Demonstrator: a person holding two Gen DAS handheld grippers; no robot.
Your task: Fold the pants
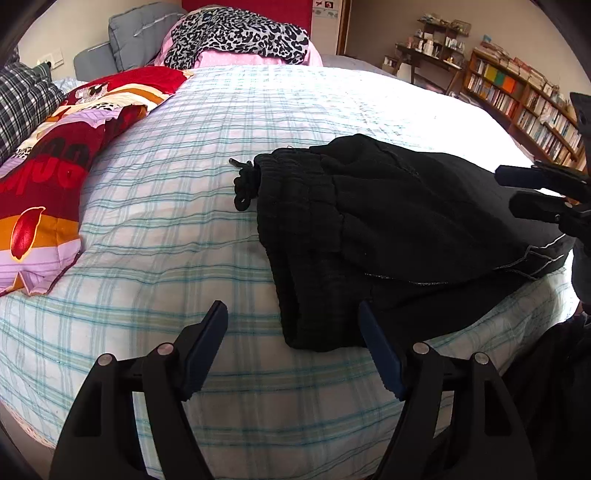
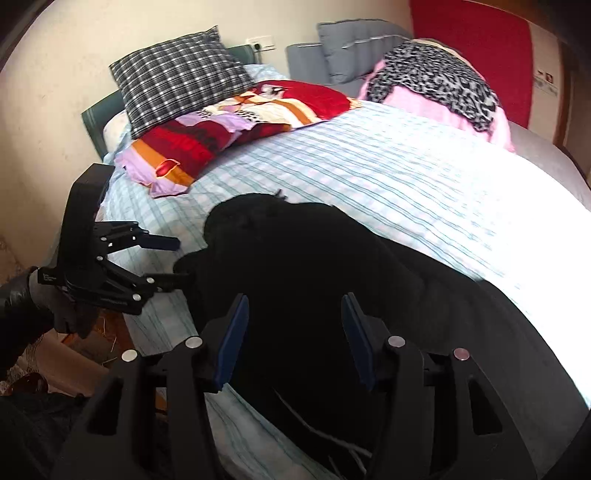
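Observation:
Black pants (image 1: 388, 236) lie folded over on the checked bed sheet (image 1: 177, 229), waistband and drawstring (image 1: 243, 184) toward the left. My left gripper (image 1: 293, 328) is open and empty, hovering just in front of the pants' near corner. My right gripper (image 2: 293, 321) is open and empty, its jaws spread above the dark pants (image 2: 295, 258). The left gripper also shows in the right wrist view (image 2: 177, 258), open beside the pants' edge. The right gripper shows at the right edge of the left wrist view (image 1: 517, 188), open over the pants.
A red patterned pillowcase (image 1: 48, 177) and a plaid pillow (image 2: 181, 77) lie at the head of the bed. A leopard-print cloth on pink fabric (image 1: 240, 33) lies at the far side. Bookshelves (image 1: 517, 99) stand by the wall.

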